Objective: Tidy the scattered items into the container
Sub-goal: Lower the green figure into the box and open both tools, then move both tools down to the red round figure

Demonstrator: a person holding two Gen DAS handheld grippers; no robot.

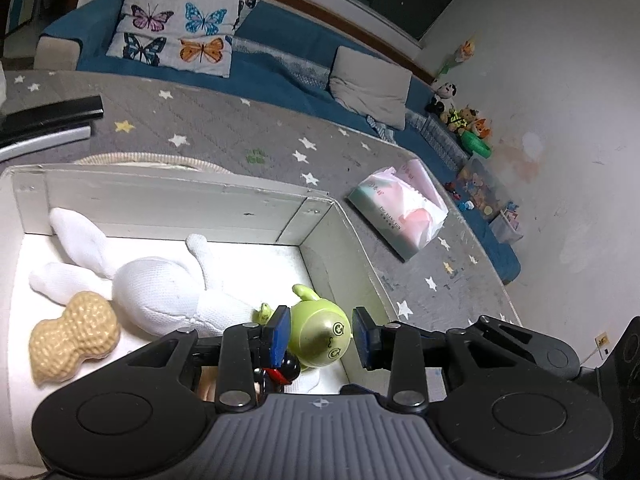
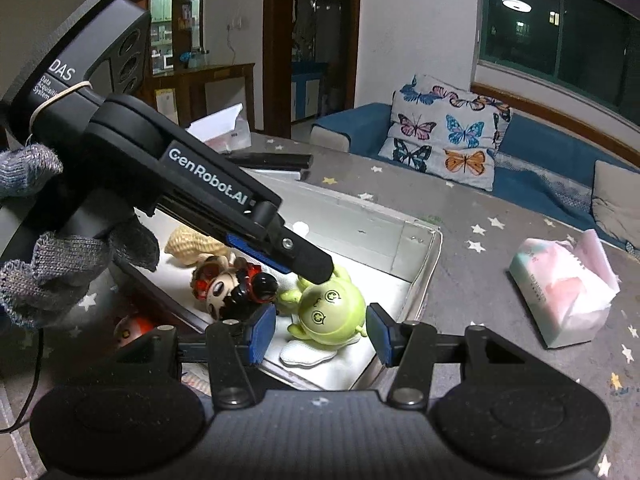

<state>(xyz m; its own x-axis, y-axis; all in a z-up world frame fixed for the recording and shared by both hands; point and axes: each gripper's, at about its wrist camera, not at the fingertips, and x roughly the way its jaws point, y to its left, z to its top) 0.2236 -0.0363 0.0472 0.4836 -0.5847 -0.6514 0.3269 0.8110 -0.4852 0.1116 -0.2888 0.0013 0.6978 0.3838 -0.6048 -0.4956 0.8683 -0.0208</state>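
A white open box [image 1: 180, 200] on the starred grey mat holds a white plush rabbit [image 1: 160, 288], a tan peanut toy [image 1: 74, 340], a red-and-black figurine [image 2: 236, 288] and a green round-headed toy [image 2: 332, 312]. The green toy lies in the box's near right corner, on the rabbit's foot. My left gripper [image 1: 320, 336] hovers just over it with its blue pads on either side of it and a slim gap at the right pad. My right gripper [image 2: 320, 336] stands open in front of the box with nothing in its jaws. An orange-and-white toy [image 2: 134, 330] lies outside the box, at its left.
A pink and green tissue pack [image 1: 400, 208] lies on the mat right of the box. A gloved hand [image 2: 60, 264] holds the left gripper. A black bar [image 1: 48, 114] lies behind the box. A blue sofa with a butterfly pillow [image 1: 180, 20] runs along the back.
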